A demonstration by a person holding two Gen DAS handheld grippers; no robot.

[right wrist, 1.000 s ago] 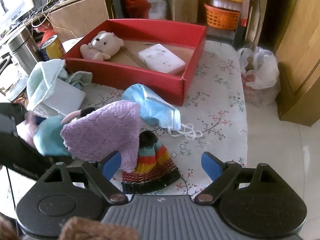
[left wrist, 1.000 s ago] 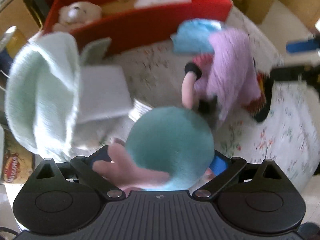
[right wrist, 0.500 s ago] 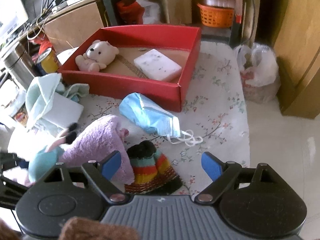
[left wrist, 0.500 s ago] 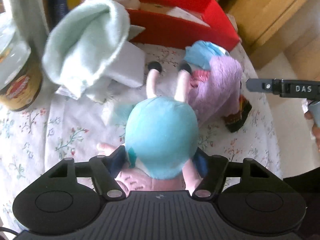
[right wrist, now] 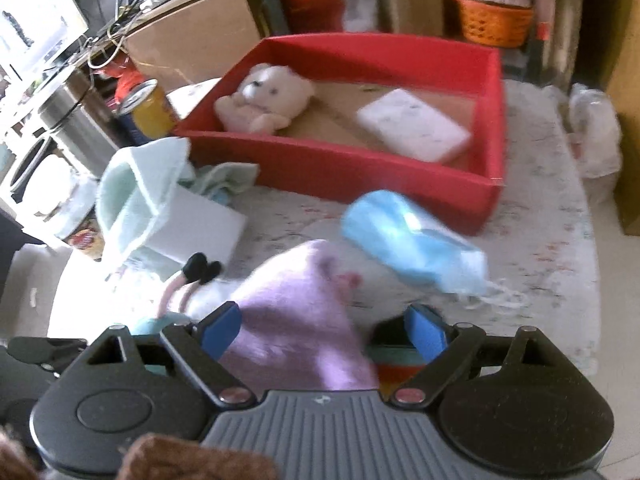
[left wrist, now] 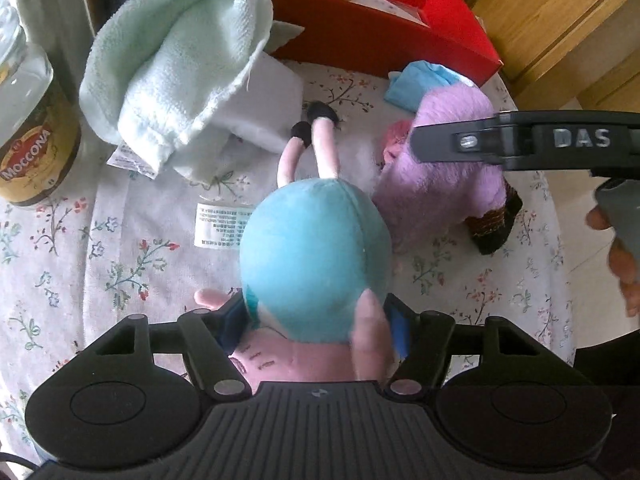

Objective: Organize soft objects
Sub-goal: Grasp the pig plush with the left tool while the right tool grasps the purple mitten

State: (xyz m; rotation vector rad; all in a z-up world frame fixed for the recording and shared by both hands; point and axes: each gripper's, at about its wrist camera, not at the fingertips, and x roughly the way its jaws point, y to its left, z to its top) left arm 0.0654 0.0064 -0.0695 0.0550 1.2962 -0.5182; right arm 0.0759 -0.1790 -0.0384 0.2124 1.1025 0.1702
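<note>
My left gripper (left wrist: 316, 320) is shut on a plush toy (left wrist: 316, 248) with a teal body and pink legs, held over the floral tablecloth. My right gripper (right wrist: 322, 326) is open, its jaws on either side of a purple fuzzy cloth (right wrist: 296, 332) that also shows in the left wrist view (left wrist: 436, 184). A striped knit hat (right wrist: 396, 356) lies partly under it. A blue face mask (right wrist: 412, 240) lies in front of the red box (right wrist: 332, 176), which holds a white teddy bear (right wrist: 264, 100) and a white sponge (right wrist: 412, 124).
A pale green towel (left wrist: 172, 56) drapes over a white block (left wrist: 264, 108) at the left. A Moccona jar (left wrist: 28, 136), a yellow can (right wrist: 150, 112) and a steel canister (right wrist: 72, 124) stand along the left side. The table drops off to the right (right wrist: 592, 280).
My left gripper has carried the plush toy back and higher, away from the red box. My right gripper has moved forward and down onto the purple cloth.
</note>
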